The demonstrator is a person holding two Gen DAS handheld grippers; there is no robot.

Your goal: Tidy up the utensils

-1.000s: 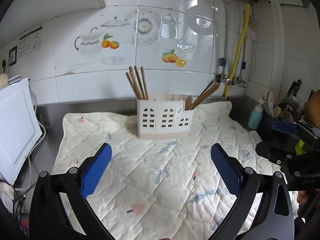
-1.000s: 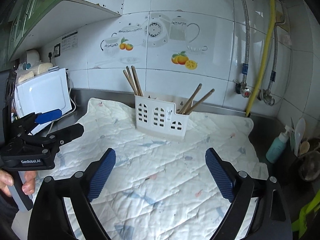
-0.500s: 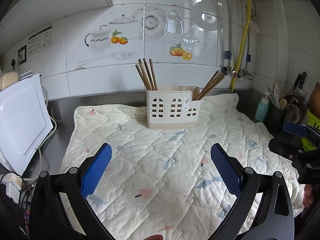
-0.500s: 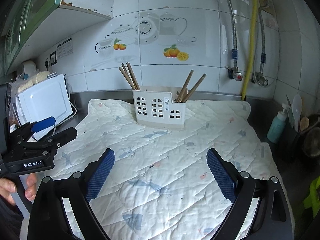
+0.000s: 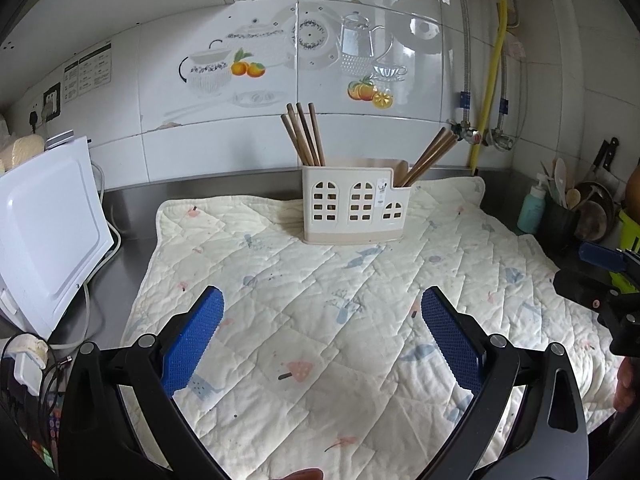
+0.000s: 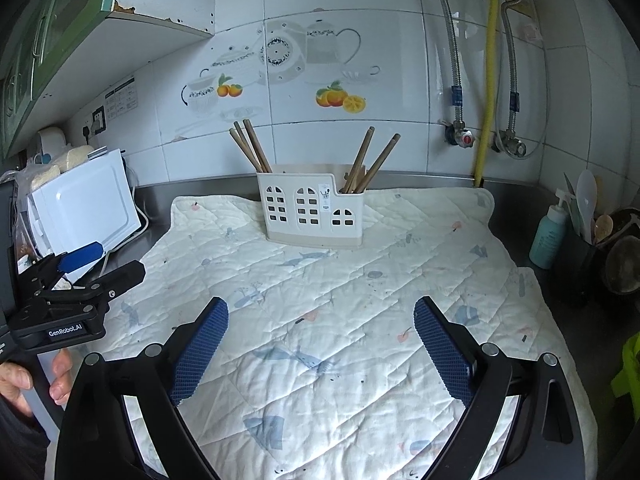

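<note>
Left gripper point(image 5: 322, 316): jaws spread wide, nothing between them, held above the quilted mat point(image 5: 360, 320). Right gripper point(image 6: 320, 326): likewise spread and empty, above the same mat. One white utensil holder point(image 5: 356, 210) stands upright at the mat's far edge, near the tiled wall. Four chopsticks point(image 5: 304, 134) lean in its left compartment. The right-compartment chopsticks point(image 6: 374, 162) number at least two; exact count unclear.

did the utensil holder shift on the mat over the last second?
No. The utensil holder sits at the same spot near the quilted mat's back edge; only the cameras moved.
</note>
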